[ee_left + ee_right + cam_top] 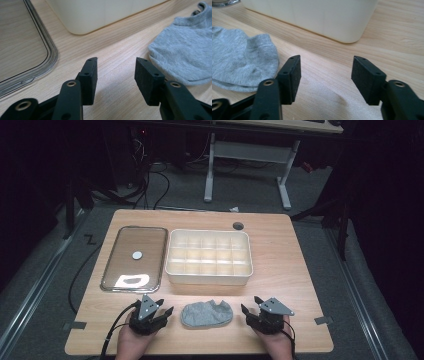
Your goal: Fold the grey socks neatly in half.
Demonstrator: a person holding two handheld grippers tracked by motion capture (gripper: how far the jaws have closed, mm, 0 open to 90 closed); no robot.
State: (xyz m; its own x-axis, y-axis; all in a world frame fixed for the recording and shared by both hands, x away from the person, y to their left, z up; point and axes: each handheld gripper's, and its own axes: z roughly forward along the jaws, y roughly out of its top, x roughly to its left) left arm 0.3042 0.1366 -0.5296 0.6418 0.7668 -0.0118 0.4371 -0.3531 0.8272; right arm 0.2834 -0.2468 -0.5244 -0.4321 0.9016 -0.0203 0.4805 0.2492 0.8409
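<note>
I held a two-jaw gripper in each hand at the near edge of a light wooden table point(280, 250). A grey sock point(206, 313) lay flat and slightly bunched on the wood between the two grippers, near me and just in front of a cream divided box point(209, 256). My left gripper point(159, 311) sat to the left of the sock, close beside it but not touching. Its jaws stood wide apart with nothing between them, only bare wood. In the left gripper view the sock point(181, 52) lay just past the right-hand jaw, and the rounded corner of the box point(95, 15) rose farther off. My right gripper point(252, 309) sat to the right of the sock, also apart from it. Its jaws were likewise wide and empty. In the right gripper view the sock point(239, 62) lay to the left of the jaws, with the box wall point(312, 15) beyond. A clear flat lid point(135, 257) with a small round knob lay on the table to the left of the box, far from the sock. The box stood open, its small compartments showing.
</note>
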